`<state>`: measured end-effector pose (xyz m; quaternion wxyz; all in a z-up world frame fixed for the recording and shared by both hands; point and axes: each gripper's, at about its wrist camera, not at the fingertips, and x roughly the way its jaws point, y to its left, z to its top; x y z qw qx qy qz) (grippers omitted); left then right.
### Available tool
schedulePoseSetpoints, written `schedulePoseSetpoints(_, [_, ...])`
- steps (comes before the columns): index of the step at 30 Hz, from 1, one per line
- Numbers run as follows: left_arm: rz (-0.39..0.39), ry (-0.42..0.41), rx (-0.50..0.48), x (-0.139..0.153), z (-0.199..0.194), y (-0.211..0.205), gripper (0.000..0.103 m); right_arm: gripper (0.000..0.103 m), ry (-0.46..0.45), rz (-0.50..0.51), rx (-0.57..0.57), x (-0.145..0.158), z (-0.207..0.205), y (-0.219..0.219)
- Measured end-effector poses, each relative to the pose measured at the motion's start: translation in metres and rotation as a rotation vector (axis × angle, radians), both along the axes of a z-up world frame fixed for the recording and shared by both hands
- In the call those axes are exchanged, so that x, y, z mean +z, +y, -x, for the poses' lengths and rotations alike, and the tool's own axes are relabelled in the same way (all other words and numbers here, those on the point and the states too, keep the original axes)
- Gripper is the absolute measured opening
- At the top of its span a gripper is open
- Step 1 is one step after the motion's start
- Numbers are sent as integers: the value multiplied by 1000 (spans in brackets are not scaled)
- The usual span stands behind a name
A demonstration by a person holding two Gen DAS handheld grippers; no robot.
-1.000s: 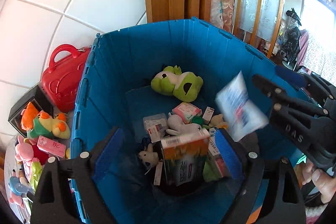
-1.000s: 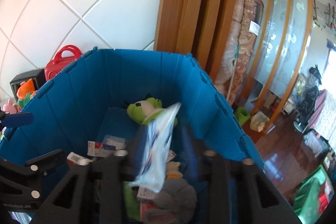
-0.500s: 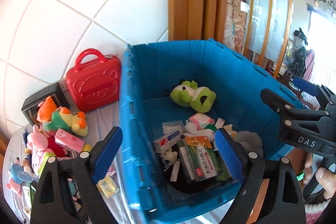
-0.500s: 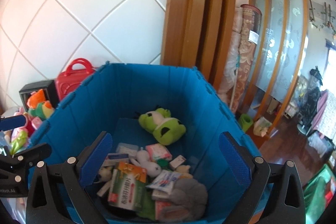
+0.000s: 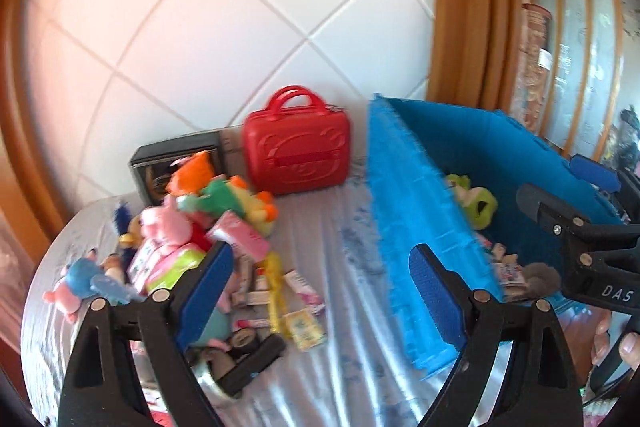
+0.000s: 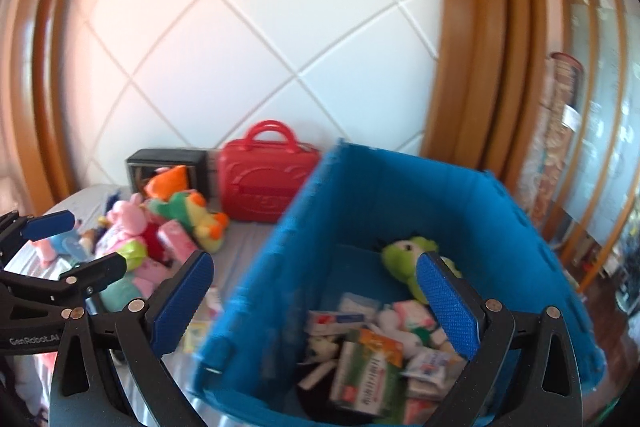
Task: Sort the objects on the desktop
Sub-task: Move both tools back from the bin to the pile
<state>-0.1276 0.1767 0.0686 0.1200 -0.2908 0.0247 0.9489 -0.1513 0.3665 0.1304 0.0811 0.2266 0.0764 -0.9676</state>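
White-tiled wall behind, pale cloth tabletop (image 5: 344,327). Left gripper (image 5: 316,291) and right gripper (image 6: 320,295) both gape empty, the right's jaws having just been opening. Risk: clipping the blue bin (image 6: 400,211) wall. Toy pile (image 5: 200,227) lies left of the bin, before the left gripper.

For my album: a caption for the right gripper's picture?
Open right gripper above a blue bin of toys and boxes.

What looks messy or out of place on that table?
The plush toys, packets and small boxes lie in a loose heap left of the blue bin, some tipped over each other. Nothing looks spilled or broken. The red case stands upright behind them.
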Motion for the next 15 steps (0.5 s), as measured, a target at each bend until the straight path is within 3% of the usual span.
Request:
schedulePoseSetpoints(9, [32,-71,216,-40,-4,-119,90,103,-47,-22,241,-21,8,-116])
schedulePoseSetpoints(15, [51,-178,343,-87,-12,-192,90,103,-141,-36,353,-54,16,-169])
